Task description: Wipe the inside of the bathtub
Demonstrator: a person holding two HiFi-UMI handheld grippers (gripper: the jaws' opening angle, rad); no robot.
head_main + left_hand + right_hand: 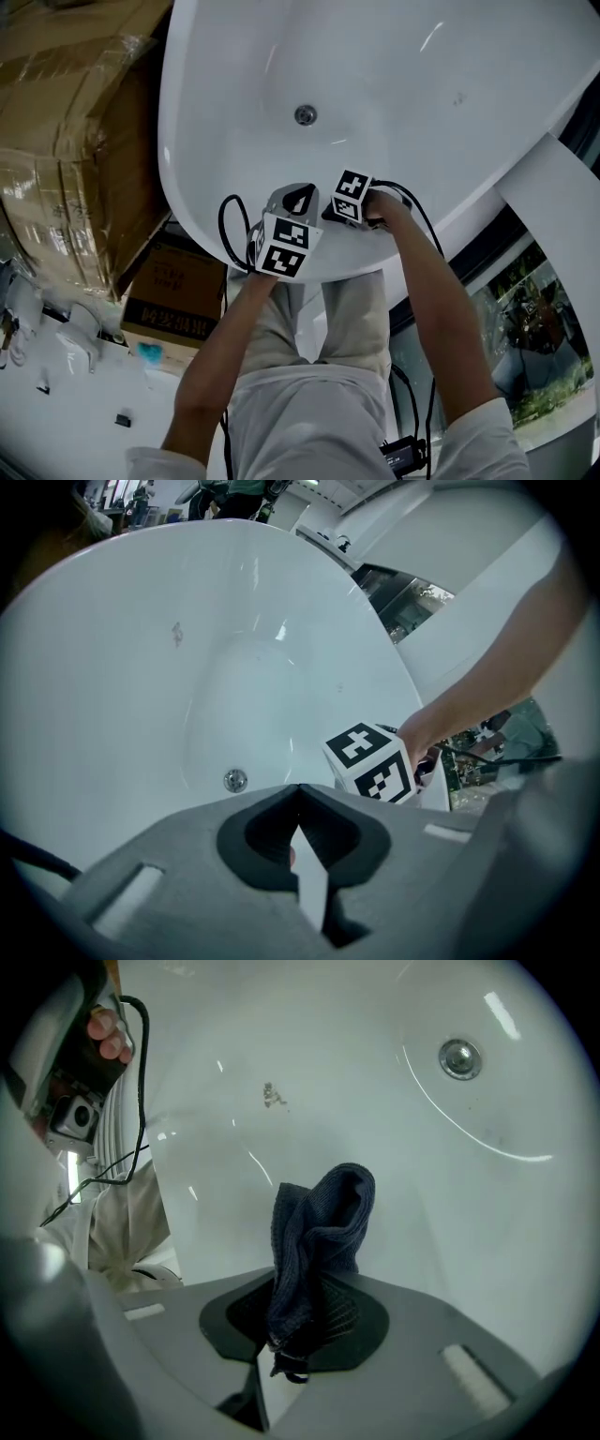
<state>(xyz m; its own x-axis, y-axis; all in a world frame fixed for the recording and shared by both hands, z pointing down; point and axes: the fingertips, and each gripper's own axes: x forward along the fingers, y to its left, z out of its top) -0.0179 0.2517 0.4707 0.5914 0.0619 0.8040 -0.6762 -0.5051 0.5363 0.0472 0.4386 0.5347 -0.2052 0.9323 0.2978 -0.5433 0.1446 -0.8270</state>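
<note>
Dark cloth (323, 1222) nipped by one end in right gripper (305, 1288); left gripper (300, 794) closed on nothing. Risked slipping out against slick bathtub (450, 1204) wall.

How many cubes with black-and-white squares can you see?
2. One black-and-white marker cube sits on the left gripper over the white bathtub's near rim; the other on the right gripper, which grips a dark blue cloth.

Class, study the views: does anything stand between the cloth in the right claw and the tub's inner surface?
Nothing visible does. The dark cloth, shut in the right claw, faces bare white bathtub wall; the drain lies off to one side.
</note>
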